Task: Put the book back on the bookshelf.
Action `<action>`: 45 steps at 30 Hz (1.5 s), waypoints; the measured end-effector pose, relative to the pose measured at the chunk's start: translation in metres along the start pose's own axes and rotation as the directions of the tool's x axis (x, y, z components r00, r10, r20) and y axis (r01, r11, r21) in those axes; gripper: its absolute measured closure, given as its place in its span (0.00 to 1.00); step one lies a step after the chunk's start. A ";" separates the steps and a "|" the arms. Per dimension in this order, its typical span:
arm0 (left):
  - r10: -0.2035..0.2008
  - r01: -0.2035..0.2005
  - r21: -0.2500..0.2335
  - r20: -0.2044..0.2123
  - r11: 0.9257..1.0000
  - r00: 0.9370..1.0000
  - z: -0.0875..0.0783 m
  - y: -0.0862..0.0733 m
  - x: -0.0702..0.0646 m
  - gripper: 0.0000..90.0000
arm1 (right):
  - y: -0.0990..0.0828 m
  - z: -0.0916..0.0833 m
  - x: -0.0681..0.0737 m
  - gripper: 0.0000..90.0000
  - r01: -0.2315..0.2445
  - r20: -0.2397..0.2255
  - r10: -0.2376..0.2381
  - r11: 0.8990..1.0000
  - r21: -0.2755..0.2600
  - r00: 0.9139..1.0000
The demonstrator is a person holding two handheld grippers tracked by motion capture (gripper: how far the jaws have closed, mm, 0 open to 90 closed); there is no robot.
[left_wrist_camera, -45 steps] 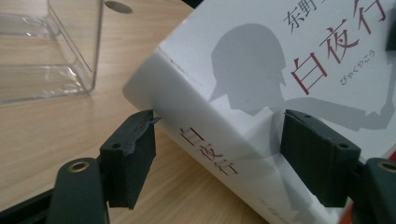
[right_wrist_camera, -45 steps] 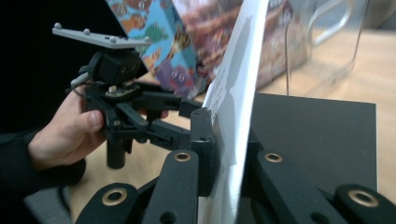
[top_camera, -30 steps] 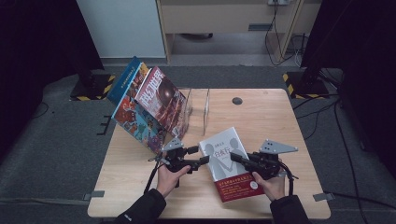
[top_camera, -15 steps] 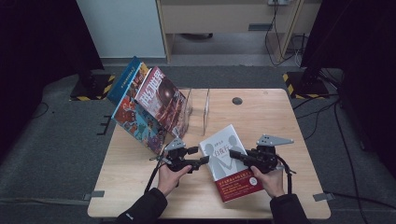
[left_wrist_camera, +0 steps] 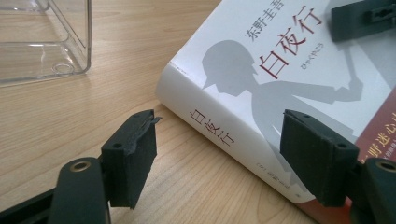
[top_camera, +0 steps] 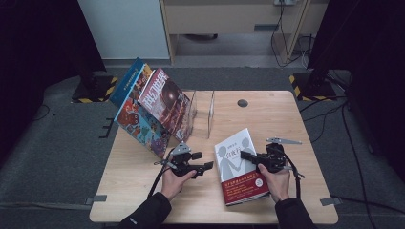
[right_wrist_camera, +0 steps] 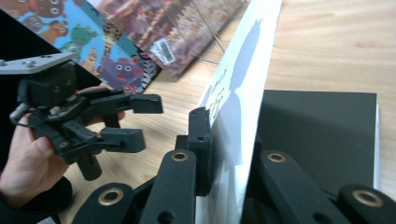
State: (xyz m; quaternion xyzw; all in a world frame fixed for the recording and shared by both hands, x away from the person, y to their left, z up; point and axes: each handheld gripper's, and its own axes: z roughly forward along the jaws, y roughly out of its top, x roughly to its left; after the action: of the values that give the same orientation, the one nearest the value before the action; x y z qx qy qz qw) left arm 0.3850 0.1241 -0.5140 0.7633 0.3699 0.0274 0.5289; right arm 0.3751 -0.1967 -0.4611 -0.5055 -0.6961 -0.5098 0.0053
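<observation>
Two grippers work at the counter (top_camera: 143, 200) in the high view: the white book (top_camera: 239, 164) lies at 5 o'clock from the clear stand (top_camera: 203, 112), the right gripper (top_camera: 248, 155) over its cover.

Left gripper (left_wrist_camera: 219, 154) view: fingers (left_wrist_camera: 133, 156) gaping, closing slightly, straddling the book's (left_wrist_camera: 280, 93) spine without touching.

Right gripper (right_wrist_camera: 229, 154) view: fingers (right_wrist_camera: 201, 140) clamped on the lifted front cover (right_wrist_camera: 236, 121).

A book (top_camera: 241, 167) lay on the bench (top_camera: 143, 191) between the left tongs (top_camera: 203, 162) and right tongs (top_camera: 246, 155). Behind it stood a clear rack (top_camera: 203, 112), with magazines (top_camera: 153, 112) leaning at its left.
</observation>
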 end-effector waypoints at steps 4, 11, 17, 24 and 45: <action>0.001 -0.001 0.015 0.004 1.000 1.000 0.003 -0.002 -0.001 0.29 | 0.003 0.004 -0.006 0.84 0.007 0.008 -0.007 0.999 0.053 1.000; -0.007 0.006 0.031 0.011 1.000 1.000 0.007 -0.003 0.000 0.29 | 0.010 0.013 -0.016 0.76 0.059 -0.009 -0.058 0.983 0.171 0.998; -0.015 0.015 0.036 0.015 0.999 1.000 0.009 -0.004 0.001 0.30 | 0.011 0.025 -0.019 0.71 0.067 -0.053 -0.056 0.964 0.256 0.997; -0.017 0.017 0.046 0.015 0.999 1.000 0.015 -0.004 0.001 0.30 | 0.017 0.028 -0.022 0.80 0.044 -0.104 -0.015 0.957 0.287 0.994; -0.021 0.020 0.022 0.012 1.000 1.000 0.012 -0.001 0.001 0.30 | 0.012 0.012 -0.001 0.88 0.139 -0.085 -0.128 0.980 0.140 0.988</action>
State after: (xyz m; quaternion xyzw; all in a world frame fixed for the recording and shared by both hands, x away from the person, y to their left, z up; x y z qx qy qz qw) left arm 0.3909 0.1153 -0.5203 0.7655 0.3747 0.0133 0.5228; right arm 0.3901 -0.1893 -0.4592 -0.4360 -0.7632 -0.4755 0.0343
